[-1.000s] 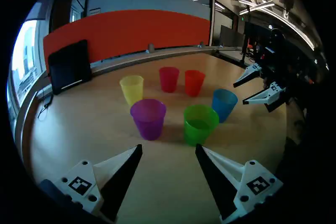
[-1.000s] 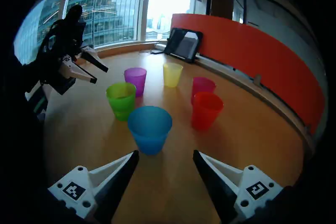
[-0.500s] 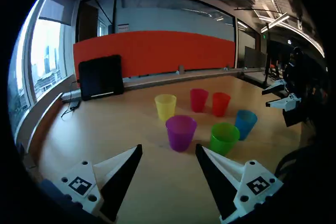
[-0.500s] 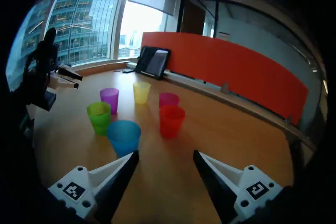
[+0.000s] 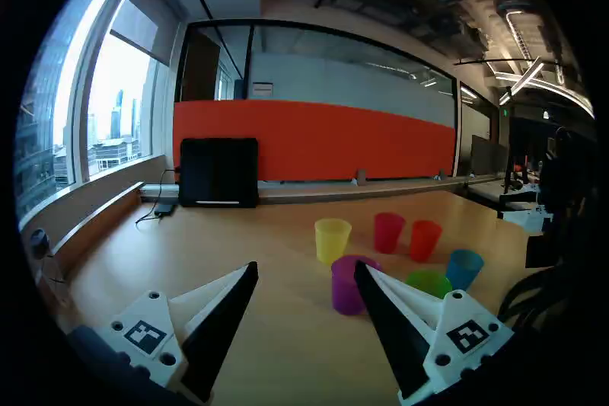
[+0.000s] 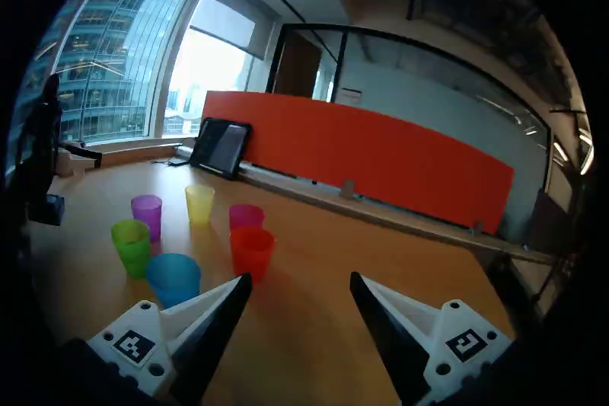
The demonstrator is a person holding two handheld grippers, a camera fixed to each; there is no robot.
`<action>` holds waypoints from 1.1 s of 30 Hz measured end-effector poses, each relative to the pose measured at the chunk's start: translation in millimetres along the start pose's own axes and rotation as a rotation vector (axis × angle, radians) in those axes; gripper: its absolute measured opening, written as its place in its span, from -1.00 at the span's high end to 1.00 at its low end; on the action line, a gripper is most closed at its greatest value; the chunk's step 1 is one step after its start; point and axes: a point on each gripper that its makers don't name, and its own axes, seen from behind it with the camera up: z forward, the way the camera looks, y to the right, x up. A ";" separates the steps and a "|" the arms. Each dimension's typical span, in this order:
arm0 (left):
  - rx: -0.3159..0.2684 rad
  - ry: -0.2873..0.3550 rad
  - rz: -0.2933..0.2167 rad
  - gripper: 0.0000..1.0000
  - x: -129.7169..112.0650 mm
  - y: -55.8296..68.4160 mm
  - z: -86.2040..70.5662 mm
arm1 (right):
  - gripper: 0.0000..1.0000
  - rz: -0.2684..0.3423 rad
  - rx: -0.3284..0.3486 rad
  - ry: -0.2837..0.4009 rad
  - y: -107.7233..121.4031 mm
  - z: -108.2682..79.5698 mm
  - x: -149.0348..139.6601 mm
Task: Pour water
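Left gripper (image 5: 304, 265): fingers spread apart with nothing between them. It hovers over the wooden table (image 5: 228, 254), short of the purple cup (image 5: 346, 284).
Right gripper (image 6: 299, 276): fingers likewise apart and empty. It hangs over the table on the opposite side of the cup cluster from the purple cup.
Cups: six plastic cups stand upright in a loose cluster. The green cup (image 5: 428, 282) is just beside the purple cup, and the blue cup (image 5: 463, 267) is past the green one. The yellow cup (image 5: 332, 239) is just behind the purple cup. The pink cup (image 5: 388, 231) and red cup (image 5: 425, 239) are farther behind it.
Water: the cups look too small to tell whether any holds water.
Backdrop: a black tablet (image 5: 218, 172) and an orange partition (image 5: 320, 139) stand well behind the purple cup.
Task progress: no cup is gripped, lifted or tilted, so no pouring is under way. This looks like either the end of the job or a pause before it; the pictures do not settle which.
Change from a second ago: both grippers have drawn back from the purple cup and its neighbours and tipped upward. The cups now look smaller and sit lower in both views. The cups keep their arrangement, and the finger gaps look unchanged.
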 end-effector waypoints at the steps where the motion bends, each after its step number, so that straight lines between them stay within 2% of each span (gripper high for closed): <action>1: 0.008 0.012 0.000 -0.88 2.5 -2.0 -0.5 | -1.00 0.004 -0.014 0.010 2.2 0.7 2.7; 6: 0.055 0.067 -0.002 -0.88 14.7 -11.1 -3.7 | -1.00 0.036 -0.096 0.064 16.6 4.5 16.3; 12: 0.110 0.119 0.027 -0.88 28.1 -16.5 -6.8 | -1.00 0.069 -0.195 0.126 31.1 5.6 28.7; 20: 0.164 0.178 0.036 -0.88 45.5 -17.1 -9.4 | -1.00 0.114 -0.309 0.196 48.5 -2.4 38.3; 27: 0.199 0.193 0.069 -0.88 50.1 -17.7 -7.6 | -1.00 0.143 -0.364 0.228 57.6 -11.8 40.0; 33: 0.222 0.192 0.086 -0.88 46.5 -20.0 -5.2 | -1.00 0.174 -0.365 0.230 59.0 -16.5 35.9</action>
